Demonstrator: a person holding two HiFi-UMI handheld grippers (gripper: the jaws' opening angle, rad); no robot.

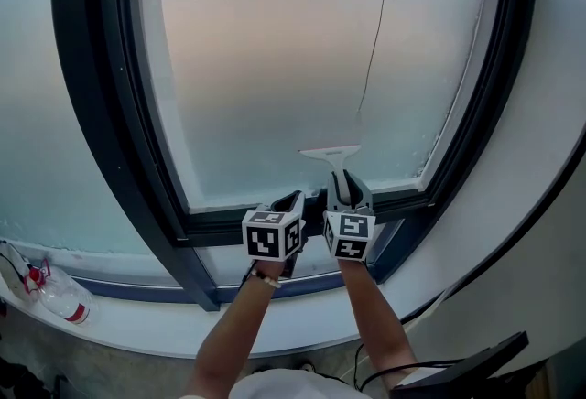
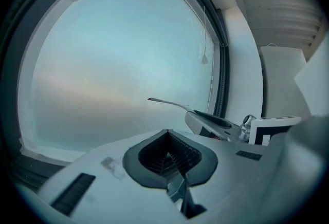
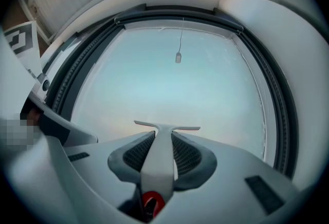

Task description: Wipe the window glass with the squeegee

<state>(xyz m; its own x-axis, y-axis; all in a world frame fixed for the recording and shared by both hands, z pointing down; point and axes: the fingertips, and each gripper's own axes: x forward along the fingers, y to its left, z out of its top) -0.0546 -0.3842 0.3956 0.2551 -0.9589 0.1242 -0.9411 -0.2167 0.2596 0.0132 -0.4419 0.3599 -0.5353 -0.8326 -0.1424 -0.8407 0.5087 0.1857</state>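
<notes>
Frosted window glass [image 1: 293, 68] is filling most of the head view and giving nothing away behind its haze. A dark frame [image 1: 105, 113] is curving round it, and a thin pull cord [image 1: 377, 31] is hanging down the upper right of the pane.

Your right tongs [image 1: 346, 182] are clamping the handle of the squeegee [image 1: 330, 151], low and just right of centre. Its white blade is lying level in front of the lower part of the pane, though whether the edge is actually touching the glass is hard to make out. The pads are covering most of the handle, with only a red end showing at the bottom of the right gripper view.

Your left tongs [image 1: 292, 199] are sitting just beside the right ones, closed on nothing and pointing at the lower frame rail.

At lower left a plastic bottle [image 1: 62, 298] is lying on the white sill [image 1: 165, 319], next to something red and white that the picture's edge is cutting off.
</notes>
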